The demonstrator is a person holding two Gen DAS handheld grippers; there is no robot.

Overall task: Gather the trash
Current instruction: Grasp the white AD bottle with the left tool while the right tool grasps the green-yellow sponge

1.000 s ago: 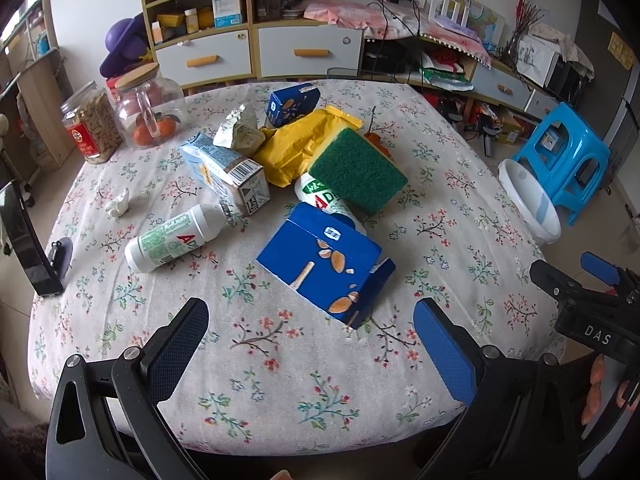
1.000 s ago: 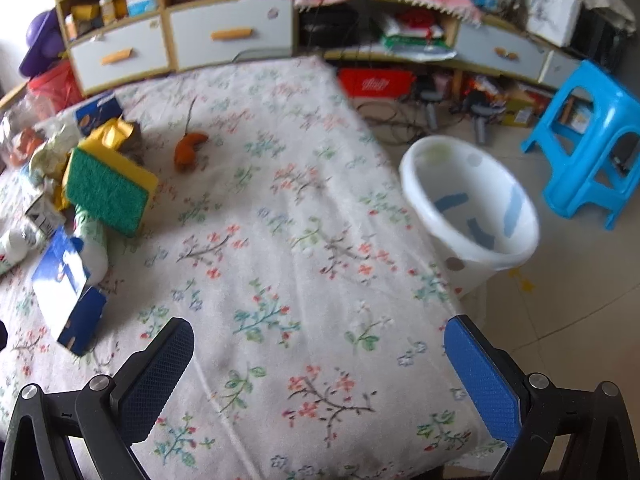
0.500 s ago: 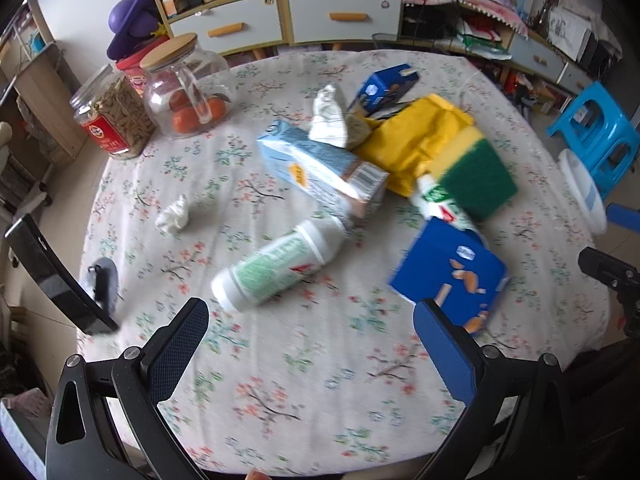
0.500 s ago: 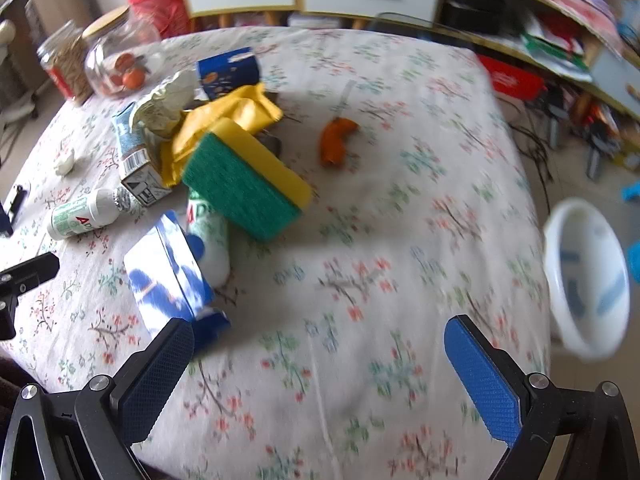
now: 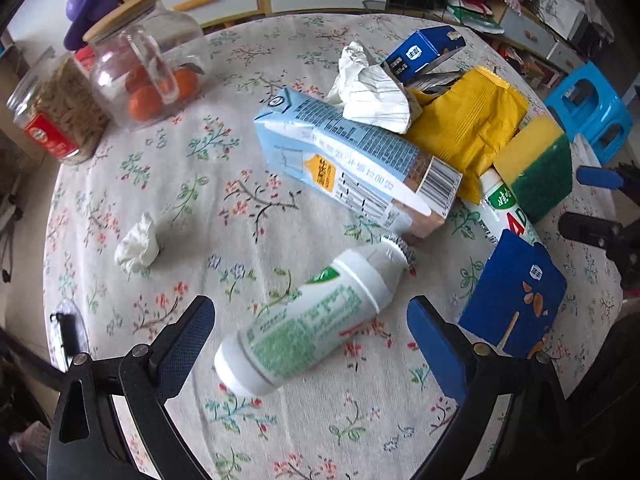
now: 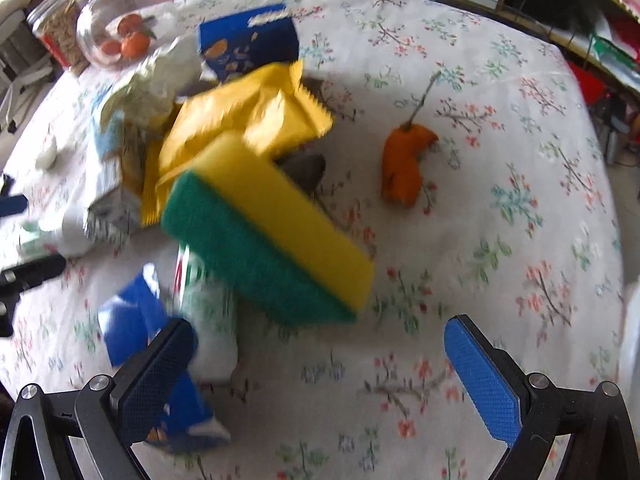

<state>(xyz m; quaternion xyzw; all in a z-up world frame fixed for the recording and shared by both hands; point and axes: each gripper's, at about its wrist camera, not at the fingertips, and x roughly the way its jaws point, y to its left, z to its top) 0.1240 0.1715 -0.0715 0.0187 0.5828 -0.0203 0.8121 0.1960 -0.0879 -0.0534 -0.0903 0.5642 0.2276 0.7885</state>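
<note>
The left gripper [image 5: 310, 334] hangs over the flowered tablecloth [image 5: 224, 208] with its jaws spread wide and holding nothing; a white yogurt bottle [image 5: 310, 320] with green print lies on its side right between them, its base toward the camera and its foil-rimmed neck pointing away, so the jaws look lined up to close across its body, which I judge to be the first piece of trash aimed at. Out beyond the left jaw sit a crumpled tissue [image 5: 136, 244] and, farther off, a glass jar of oranges [image 5: 148, 76]. Straight ahead of the jaws a pale blue carton [image 5: 352, 164] lies flat, with a crumpled wrapper [image 5: 370, 92] resting on its far end. Beyond the right jaw a flattened blue box [image 5: 516, 296] lies just beside a second bottle [image 5: 506, 208] that props up the green-and-yellow sponge [image 5: 536, 172], which leans on the yellow bag [image 5: 468, 128]. The right gripper [image 6: 320, 364], likewise spread and empty, faces that sponge from its own side, tilted up just ahead of the jaws, with an orange scrap [image 6: 404, 164] well beyond the right jaw. This view is motion-blurred, so finer contact there cannot be told.
</note>
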